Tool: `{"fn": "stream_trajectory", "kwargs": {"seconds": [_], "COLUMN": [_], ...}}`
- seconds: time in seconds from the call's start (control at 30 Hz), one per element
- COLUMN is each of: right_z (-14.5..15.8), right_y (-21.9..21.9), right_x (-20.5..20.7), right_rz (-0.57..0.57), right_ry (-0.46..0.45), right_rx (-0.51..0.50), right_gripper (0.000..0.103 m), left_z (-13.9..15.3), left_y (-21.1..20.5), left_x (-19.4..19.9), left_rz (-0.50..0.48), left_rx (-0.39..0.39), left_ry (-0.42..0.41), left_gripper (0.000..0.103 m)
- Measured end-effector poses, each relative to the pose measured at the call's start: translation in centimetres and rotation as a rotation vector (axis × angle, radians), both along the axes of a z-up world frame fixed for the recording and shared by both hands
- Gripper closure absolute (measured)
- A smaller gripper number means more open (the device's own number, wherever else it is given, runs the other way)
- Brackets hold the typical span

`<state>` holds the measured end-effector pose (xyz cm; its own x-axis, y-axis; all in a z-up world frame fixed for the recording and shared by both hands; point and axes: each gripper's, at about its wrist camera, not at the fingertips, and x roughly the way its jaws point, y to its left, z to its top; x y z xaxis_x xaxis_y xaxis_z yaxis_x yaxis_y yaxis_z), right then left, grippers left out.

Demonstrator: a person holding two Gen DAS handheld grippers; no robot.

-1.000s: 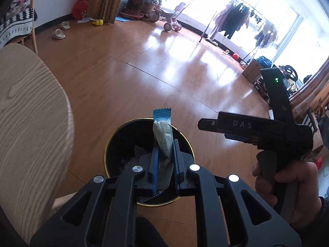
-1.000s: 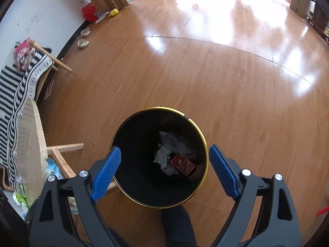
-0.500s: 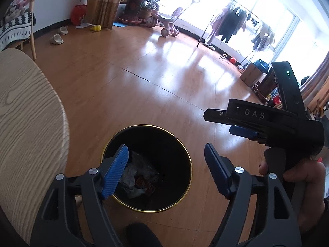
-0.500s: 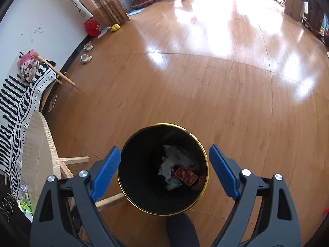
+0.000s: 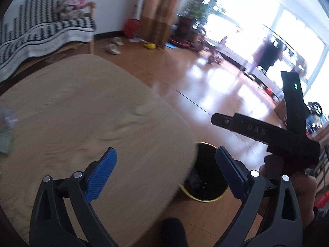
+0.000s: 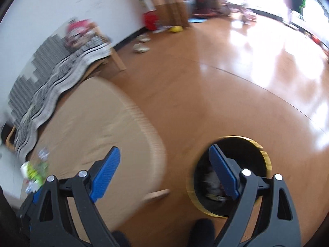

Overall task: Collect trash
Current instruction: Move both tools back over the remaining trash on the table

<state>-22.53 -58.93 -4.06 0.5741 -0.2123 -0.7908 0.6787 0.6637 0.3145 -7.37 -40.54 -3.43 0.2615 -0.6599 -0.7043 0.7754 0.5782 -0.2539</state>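
The left gripper (image 5: 165, 171) and the right gripper (image 6: 164, 169) both have their fingers spread apart, holding nothing. One black gold-rimmed bin (image 6: 251, 150) with trash inside stands on the floor (image 6: 226, 94) behind each gripper's right-hand finger. The counter (image 5: 82, 119) edge curves between the fingers; blurred litter (image 6: 34, 169) lies far left.

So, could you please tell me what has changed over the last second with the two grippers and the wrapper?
The left gripper let the wrapper go into the bin and now stands open and empty. Both grippers have swung left, away from the bin and towards the table, where some litter lies at the far edge. The right gripper stayed open throughout, and the bin has not moved.
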Motion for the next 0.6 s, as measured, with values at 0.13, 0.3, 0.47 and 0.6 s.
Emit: {"fn": "stream_trajectory", "kwargs": {"seconds": [0.13,0.3,0.47,0.6], "right_z": [2.0,3.0,3.0,2.5], "right_y": [6.6,13.7,20.2,24.3], "right_x": [6.2,12.3,16.6,19.5], "right_rz": [0.162,0.308,0.433,0.516], "right_ry": [-0.032,-0.043,-0.038,-0.036], "right_rx": [-0.023,-0.041,-0.059,-0.068], "right_gripper": [0.018,0.018,0.018,0.018], "left_z": [1.6,2.9,3.0,1.6], "left_y": [6.6,14.6,23.9,32.8], "left_x": [4.1,8.1,11.9,15.2], "left_rz": [0.139,0.289,0.435,0.584], "left_rx": [0.011,0.021,0.063,0.091], "left_ry": [-0.011,-0.029,-0.098,-0.065], "left_gripper": [0.009,0.009,0.009,0.009]}}
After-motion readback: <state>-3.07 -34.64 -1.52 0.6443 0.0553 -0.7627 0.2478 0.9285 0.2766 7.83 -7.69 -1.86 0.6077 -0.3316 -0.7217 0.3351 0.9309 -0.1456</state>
